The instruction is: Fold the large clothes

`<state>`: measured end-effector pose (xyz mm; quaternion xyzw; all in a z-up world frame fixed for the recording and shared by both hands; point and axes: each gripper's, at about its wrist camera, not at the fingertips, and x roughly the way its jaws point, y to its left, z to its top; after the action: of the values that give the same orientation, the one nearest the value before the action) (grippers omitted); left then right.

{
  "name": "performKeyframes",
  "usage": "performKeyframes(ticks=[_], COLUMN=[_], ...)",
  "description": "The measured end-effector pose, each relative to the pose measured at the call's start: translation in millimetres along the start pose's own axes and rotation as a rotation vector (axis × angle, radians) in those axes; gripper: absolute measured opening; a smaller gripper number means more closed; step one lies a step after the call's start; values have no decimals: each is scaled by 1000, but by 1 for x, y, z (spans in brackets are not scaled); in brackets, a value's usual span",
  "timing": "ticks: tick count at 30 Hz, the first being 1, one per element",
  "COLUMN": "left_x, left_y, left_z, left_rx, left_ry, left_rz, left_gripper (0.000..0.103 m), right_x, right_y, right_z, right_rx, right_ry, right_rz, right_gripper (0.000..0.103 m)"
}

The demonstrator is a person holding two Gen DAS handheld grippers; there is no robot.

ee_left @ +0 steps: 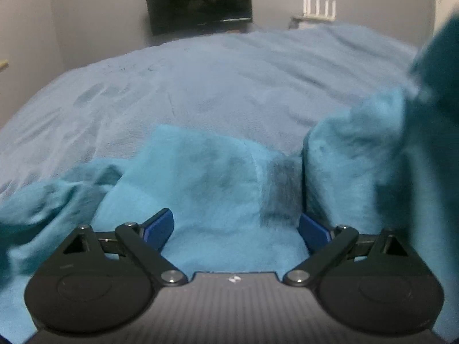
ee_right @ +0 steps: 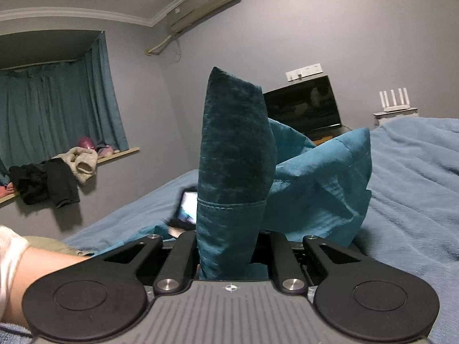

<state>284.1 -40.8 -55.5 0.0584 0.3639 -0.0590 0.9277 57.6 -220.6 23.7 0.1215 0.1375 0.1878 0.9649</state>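
The teal garment (ee_right: 235,157) sits bunched on the blue bed cover (ee_left: 200,86). The right gripper (ee_right: 229,246) pinches a fold of it tight, and the cloth sticks up. The left gripper (ee_left: 236,229) is spread wide over the cloth, holding nothing. The cloth could slip out if the right hand tugs before the left one grabs.

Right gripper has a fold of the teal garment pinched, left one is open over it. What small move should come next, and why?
Probably close the left gripper on the teal garment bunched between its open fingers. The right gripper already pinches an upright fold, so a second grip would let both spread it over the bed.
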Motion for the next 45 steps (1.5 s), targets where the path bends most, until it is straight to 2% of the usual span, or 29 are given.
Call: performKeyframes(ticks=[1,4,7,8,12,17,20,25,27,32,36,37,39,42,45], left_x=[-16,-62,-84,-92,-143,-201,-223,-242,-249,-256,-259,-257,-249,-235,-233], left_y=[11,46,67,74,115,145,173,222,232,258,258,255,252,259,258], left_z=[-1,-9,-29,-35,-43,-42,-50,-68,-70,-76,-73,-72,-73,-76,-76], left_rx=[-14,-35,6,8,-113,-97,-170,-326,-360,-471,-450,-426,-393,-428,-421], left_ry=[-11,21,97,99,6,-108,-136,-138,-143,-196,-223,-214,-186,-119,-82], left_rz=[-19,-62,-40,-26,-19,58,69,35,15,-96,-147,-158,-183,-282,-337], left_gripper=[96,96,96,96,96,96,96,96,96,96,96,95,82,64,64], right_x=[-3,-7,-8,-8,-12,-8,3,33,46,77,87,88,91,98,106], right_y=[0,-1,2,5,30,83,117,167,181,199,220,223,225,216,205], right_z=[0,-1,-4,-3,-1,-4,-12,-34,-44,-72,-97,-103,-111,-114,-109], right_rx=[-4,-12,-29,-37,-133,-323,-422,-605,-650,-712,-773,-784,-786,-715,-648], right_ry=[0,3,7,9,23,39,63,128,158,266,333,342,354,386,400], right_rz=[3,3,-6,-10,-14,-4,22,71,82,76,123,138,165,179,195], right_gripper=[14,14,14,14,13,12,12,11,10,11,10,10,11,11,12])
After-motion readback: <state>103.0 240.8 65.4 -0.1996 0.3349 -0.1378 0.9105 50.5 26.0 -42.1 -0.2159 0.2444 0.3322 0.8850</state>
